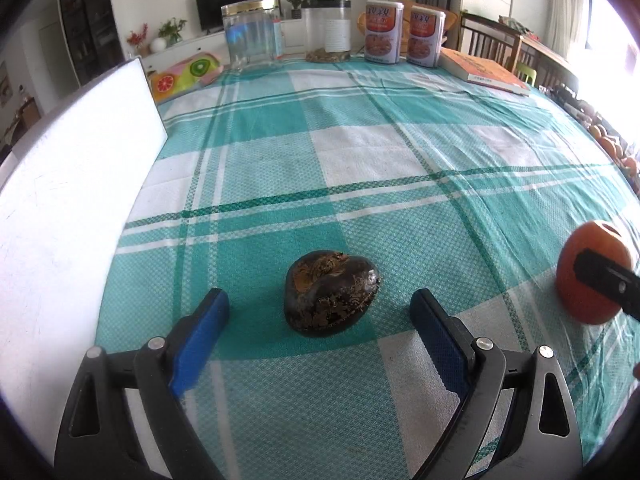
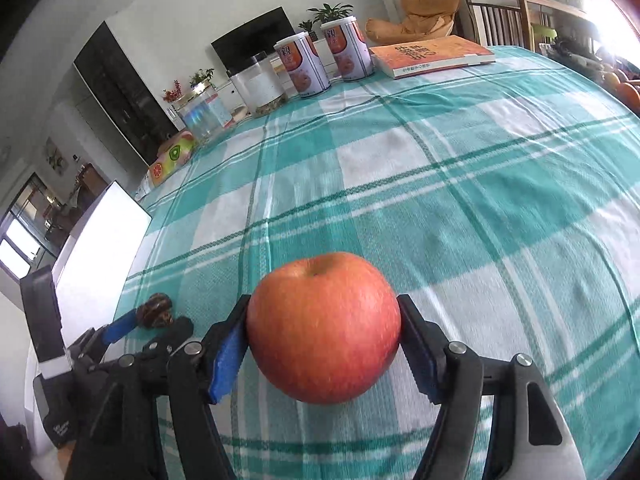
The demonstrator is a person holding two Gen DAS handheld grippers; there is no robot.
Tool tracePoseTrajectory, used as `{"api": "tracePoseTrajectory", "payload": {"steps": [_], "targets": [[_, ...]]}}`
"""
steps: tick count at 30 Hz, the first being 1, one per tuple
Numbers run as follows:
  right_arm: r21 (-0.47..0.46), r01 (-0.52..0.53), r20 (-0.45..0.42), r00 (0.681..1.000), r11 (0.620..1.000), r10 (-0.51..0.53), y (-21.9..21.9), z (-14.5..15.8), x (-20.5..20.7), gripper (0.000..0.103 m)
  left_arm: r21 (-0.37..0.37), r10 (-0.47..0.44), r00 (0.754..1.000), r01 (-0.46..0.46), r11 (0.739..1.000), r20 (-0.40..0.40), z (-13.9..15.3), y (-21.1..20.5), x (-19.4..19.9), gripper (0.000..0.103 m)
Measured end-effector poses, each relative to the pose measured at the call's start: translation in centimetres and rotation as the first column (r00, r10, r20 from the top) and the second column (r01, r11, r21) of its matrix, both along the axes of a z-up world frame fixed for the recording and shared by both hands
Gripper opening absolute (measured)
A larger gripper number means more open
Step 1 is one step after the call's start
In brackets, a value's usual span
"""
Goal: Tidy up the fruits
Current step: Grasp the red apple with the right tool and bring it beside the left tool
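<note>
A dark brown, mottled fruit (image 1: 332,293) lies on the teal checked tablecloth (image 1: 380,168). My left gripper (image 1: 320,312) is open, its blue pads on either side of the fruit and apart from it. My right gripper (image 2: 323,328) is shut on a red apple (image 2: 323,328) and holds it just above the cloth. The apple (image 1: 588,276) and a black finger of the right gripper show at the right edge of the left wrist view. The dark fruit (image 2: 155,312) and the left gripper (image 2: 132,326) show at the lower left of the right wrist view.
A white board (image 1: 76,184) lies along the left of the table. Two clear jars (image 1: 256,36), two printed cans (image 1: 404,34), an orange book (image 1: 484,70) and a fruit-print box (image 1: 184,74) stand along the far edge. Oranges (image 2: 624,92) lie at the far right.
</note>
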State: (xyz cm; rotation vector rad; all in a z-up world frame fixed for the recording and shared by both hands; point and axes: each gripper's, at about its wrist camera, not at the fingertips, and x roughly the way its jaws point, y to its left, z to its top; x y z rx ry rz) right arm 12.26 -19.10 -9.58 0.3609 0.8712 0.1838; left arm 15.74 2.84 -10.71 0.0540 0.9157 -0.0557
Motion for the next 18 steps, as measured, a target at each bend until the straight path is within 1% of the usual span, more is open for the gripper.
{"api": "tracePoseTrajectory", "payload": {"steps": [3,6,13,14,16,18], "targets": [[-0.008,0.010,0.015,1.000,1.000,-0.010,-0.2,-0.3,-2.1,0.069,0.000,0.000,1.000,0.000,1.000,0.000,0.0,0.0,0.0,0.094],[0.014,0.023,0.018,1.000,1.000,-0.023,-0.7,-0.4,-3.2,0.069,0.000,0.000,1.000,0.000,1.000,0.001,0.0,0.0,0.0,0.094],[0.037,0.043,-0.003,0.999,0.998,-0.043,-1.1,-0.6,-4.2,0.070,0.001,0.000,1.000,0.000,1.000,0.000,0.0,0.0,0.0,0.094],[0.059,0.045,-0.003,0.999,0.997,-0.045,-1.3,-0.5,-4.4,0.072,0.000,0.000,1.000,0.000,1.000,0.000,0.0,0.0,0.0,0.094],[0.127,0.074,0.008,0.997,0.989,-0.075,-2.4,-0.3,-5.1,0.083,0.000,0.000,1.000,0.000,1.000,0.000,0.0,0.0,0.0,0.094],[0.188,0.130,0.037,0.990,0.974,-0.139,-3.8,0.1,-6.3,0.091,0.000,0.000,1.000,0.000,1.000,0.000,0.0,0.0,0.0,0.094]]}}
